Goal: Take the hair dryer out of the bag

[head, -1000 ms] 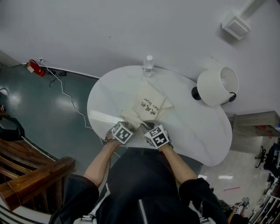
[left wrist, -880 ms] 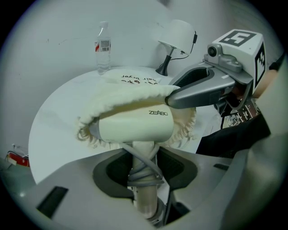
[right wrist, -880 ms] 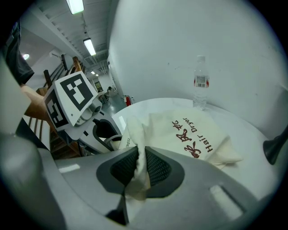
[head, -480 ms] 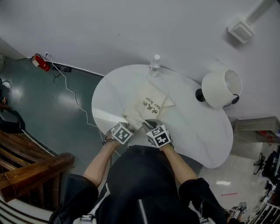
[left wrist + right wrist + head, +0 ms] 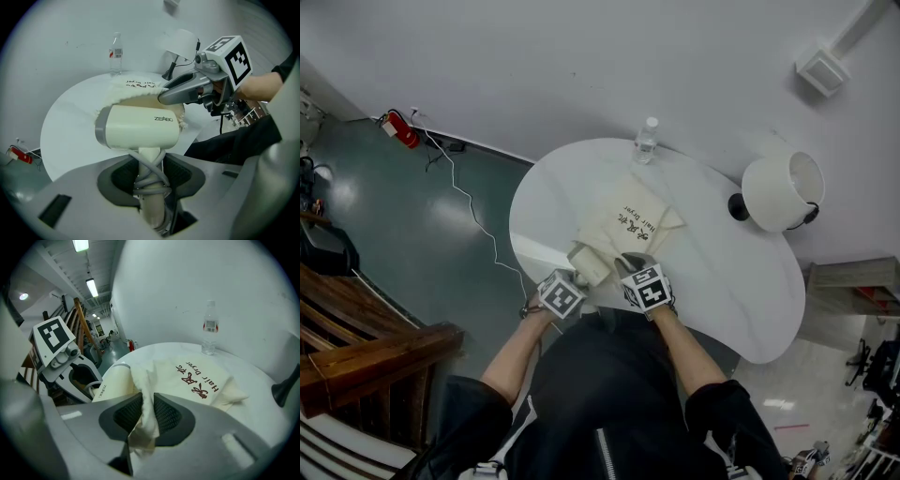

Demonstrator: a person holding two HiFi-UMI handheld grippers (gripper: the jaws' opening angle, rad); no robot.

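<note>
Head view: 1 dryer (image 5: 587, 262) + 1 bag (image 5: 630, 217)

Head view dim, underexposed, sharp, with a pale glare streak on the round glossy white table (image 5: 741, 281); both gripper views brighter, fisheye-bent, black at the corners, long white ceiling tube lights (image 5: 91, 287) blown out, nearest foreground soft.

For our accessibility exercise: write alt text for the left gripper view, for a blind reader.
The left gripper clamps the cord-wrapped handle of a cream hair dryer, its body just outside the bag mouth. Beside it the right gripper, jaws just eased slightly wider, pinches the bag's rim; a bottle and lamp stand behind on the white table.
</note>
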